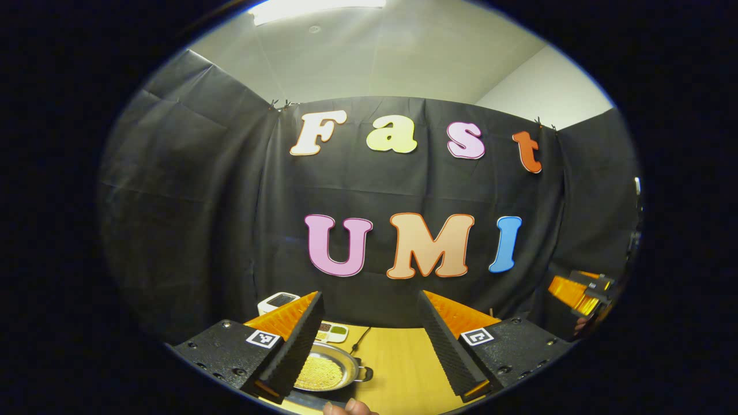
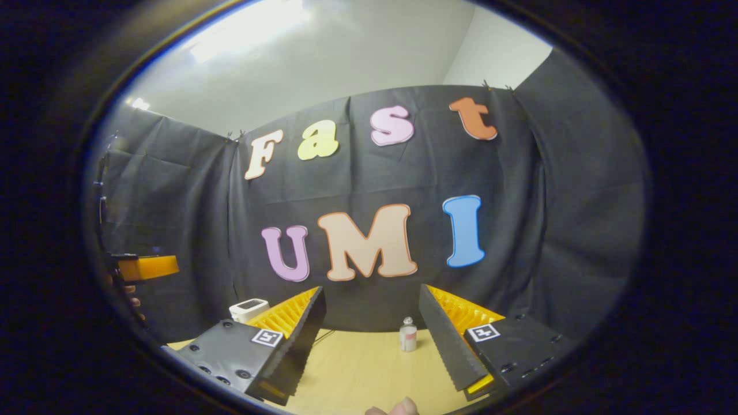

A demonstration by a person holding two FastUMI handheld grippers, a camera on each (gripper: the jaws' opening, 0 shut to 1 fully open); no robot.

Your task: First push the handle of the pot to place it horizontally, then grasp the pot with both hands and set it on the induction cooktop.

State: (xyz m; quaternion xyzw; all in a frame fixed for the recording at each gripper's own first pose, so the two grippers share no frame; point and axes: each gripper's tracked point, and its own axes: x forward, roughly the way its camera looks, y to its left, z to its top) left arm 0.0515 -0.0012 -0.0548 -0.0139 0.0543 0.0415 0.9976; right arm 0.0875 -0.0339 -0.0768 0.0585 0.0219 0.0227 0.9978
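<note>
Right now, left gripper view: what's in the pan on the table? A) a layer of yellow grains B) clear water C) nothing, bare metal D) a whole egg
A: the pan on the wooden table holds a flat layer of small yellow grains, seen just past the left gripper, whose fingers stand wide apart with nothing between them.

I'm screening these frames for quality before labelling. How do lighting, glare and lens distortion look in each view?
Left gripper view: the ceiling light is blown out at the top, fisheye bends the cloth wall's top edge, and the pot sits low near the edge, partly behind a finger, still sharp. Right gripper view: the ceiling light glares broadly, straight lines curve, the small bottle reads clearly.
</note>
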